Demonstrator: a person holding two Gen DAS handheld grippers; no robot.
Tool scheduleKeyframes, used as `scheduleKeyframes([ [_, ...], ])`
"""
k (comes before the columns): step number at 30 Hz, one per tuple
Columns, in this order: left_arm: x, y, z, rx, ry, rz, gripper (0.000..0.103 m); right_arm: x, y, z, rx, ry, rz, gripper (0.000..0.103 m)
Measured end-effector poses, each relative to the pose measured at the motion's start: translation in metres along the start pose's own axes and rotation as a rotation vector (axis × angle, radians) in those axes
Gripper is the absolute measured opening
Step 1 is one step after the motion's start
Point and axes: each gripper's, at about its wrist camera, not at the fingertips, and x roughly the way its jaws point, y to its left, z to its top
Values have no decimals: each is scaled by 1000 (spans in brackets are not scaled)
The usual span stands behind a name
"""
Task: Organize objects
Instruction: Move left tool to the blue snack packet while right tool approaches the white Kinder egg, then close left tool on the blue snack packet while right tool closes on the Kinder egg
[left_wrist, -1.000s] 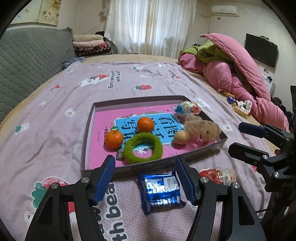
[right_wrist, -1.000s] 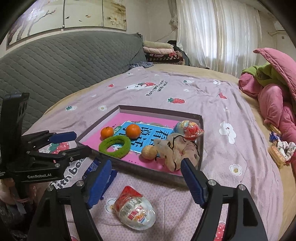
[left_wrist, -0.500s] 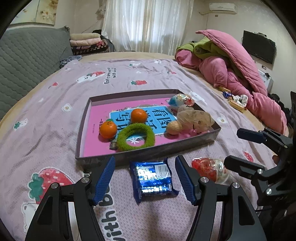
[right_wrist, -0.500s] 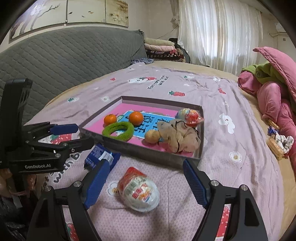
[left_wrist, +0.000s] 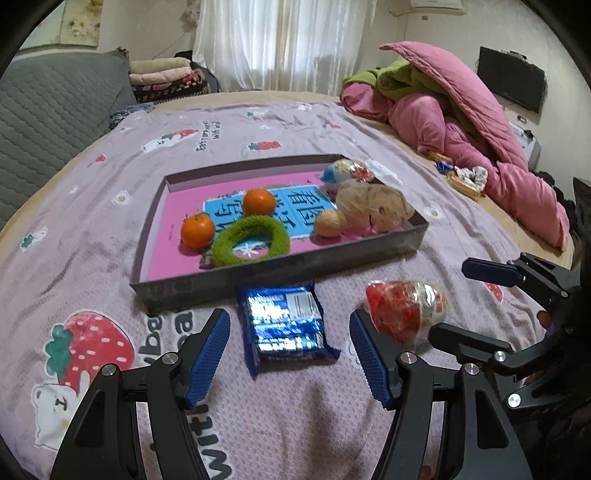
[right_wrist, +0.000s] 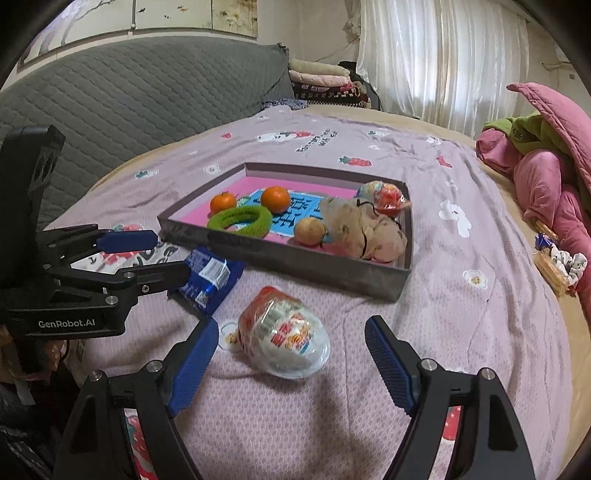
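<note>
A shallow grey box (left_wrist: 280, 271) (right_wrist: 295, 258) with a pink book inside lies on the bed. It holds two oranges (left_wrist: 198, 230) (right_wrist: 275, 199), a green fuzzy ring (left_wrist: 251, 240), a wrapped egg toy (right_wrist: 384, 194), a round nut (right_wrist: 311, 230) and a beige cloth bundle (left_wrist: 373, 206). In front of the box a blue snack packet (left_wrist: 284, 325) (right_wrist: 207, 275) lies flat, and my left gripper (left_wrist: 290, 347) stands open around its near end without touching. A plastic-wrapped egg toy (right_wrist: 284, 332) (left_wrist: 406, 312) lies to its right, between the open fingers of my right gripper (right_wrist: 291, 352).
The bed is covered by a mauve strawberry-print sheet (left_wrist: 258, 125). A heap of pink and green quilts (left_wrist: 454, 110) lies at the right, with small snacks (right_wrist: 557, 262) beside it. A grey quilted headboard (right_wrist: 129, 96) and folded blankets (right_wrist: 321, 81) stand at the back.
Both grippers have come down and forward toward the sheet. The blue packet now sits between the left fingers and the wrapped egg between the right fingers. Both stay open.
</note>
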Motion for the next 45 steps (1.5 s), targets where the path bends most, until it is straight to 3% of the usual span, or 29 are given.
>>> scheduleKeyframes([
  [26, 38, 1, 0, -20, 71, 11, 69, 29, -1, -9, -34, 39, 18, 81],
  [40, 62, -2, 3, -19, 114, 47, 69, 50, 10, -5, -123, 40, -20, 81],
  [45, 65, -2, 4, -17, 114, 57, 69, 55, 16, -6, -152, 44, -36, 68],
])
